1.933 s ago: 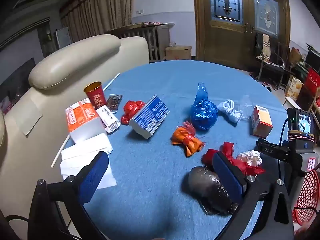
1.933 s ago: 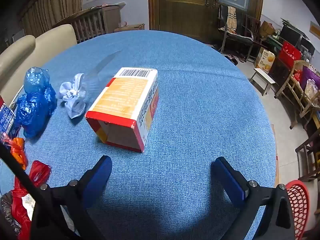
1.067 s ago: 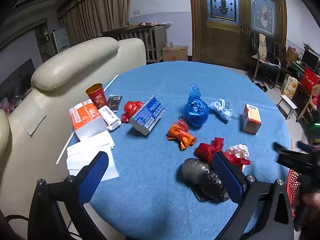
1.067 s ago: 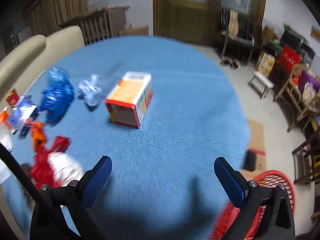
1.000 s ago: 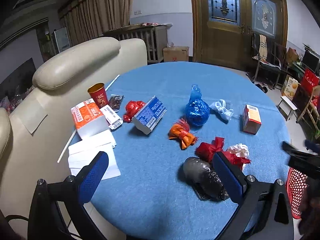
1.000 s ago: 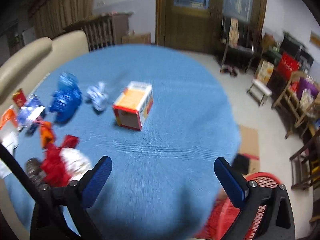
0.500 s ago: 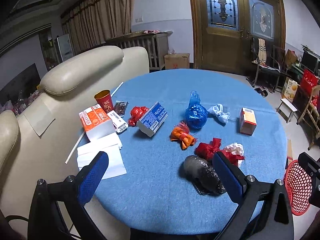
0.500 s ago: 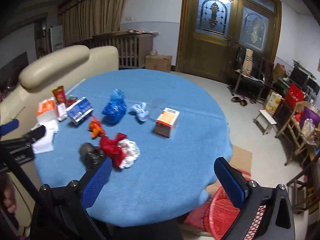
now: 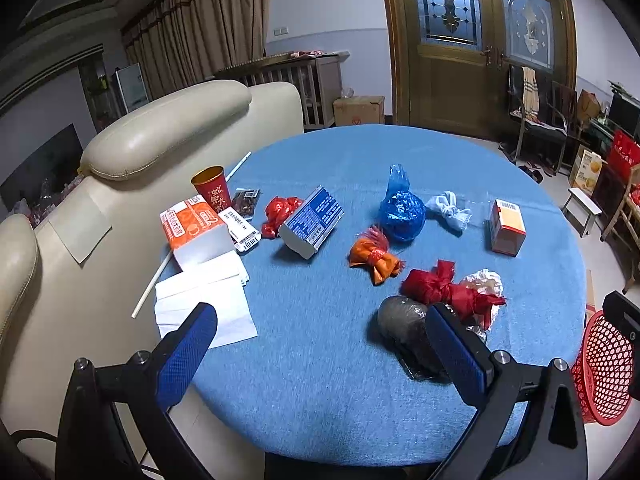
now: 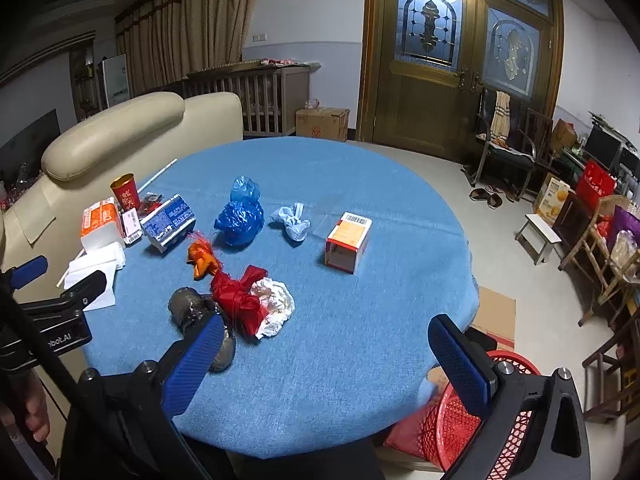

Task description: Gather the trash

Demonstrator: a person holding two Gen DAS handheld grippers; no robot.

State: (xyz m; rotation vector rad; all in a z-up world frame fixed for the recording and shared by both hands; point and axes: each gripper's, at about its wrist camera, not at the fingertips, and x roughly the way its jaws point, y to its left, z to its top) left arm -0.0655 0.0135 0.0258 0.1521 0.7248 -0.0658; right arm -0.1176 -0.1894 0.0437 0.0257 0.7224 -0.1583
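Trash lay scattered on the round blue table [image 10: 360, 320]: grey foil wad [image 10: 188, 306], red bundle [image 10: 236, 294] touching crumpled white paper [image 10: 276, 302], orange wrapper [image 10: 202, 258], blue bag [image 10: 240, 216], orange-and-white carton [image 10: 348, 240].

Red mesh basket [image 10: 452, 420] stood on the floor beside the table's near edge.

Left gripper [image 9: 320, 352] and right gripper [image 10: 324, 360] hung above the near edge, jaws spread wide, empty.

Advice: take the nearest wad first, pinching its bulk. Neighbouring bundle crowded it.

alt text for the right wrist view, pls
The open right hand-held gripper hangs above the near edge of a round blue table strewn with trash: bagged bundles in blue, orange and red, cartons, a red cup. A red mesh basket sits on the floor below, right.
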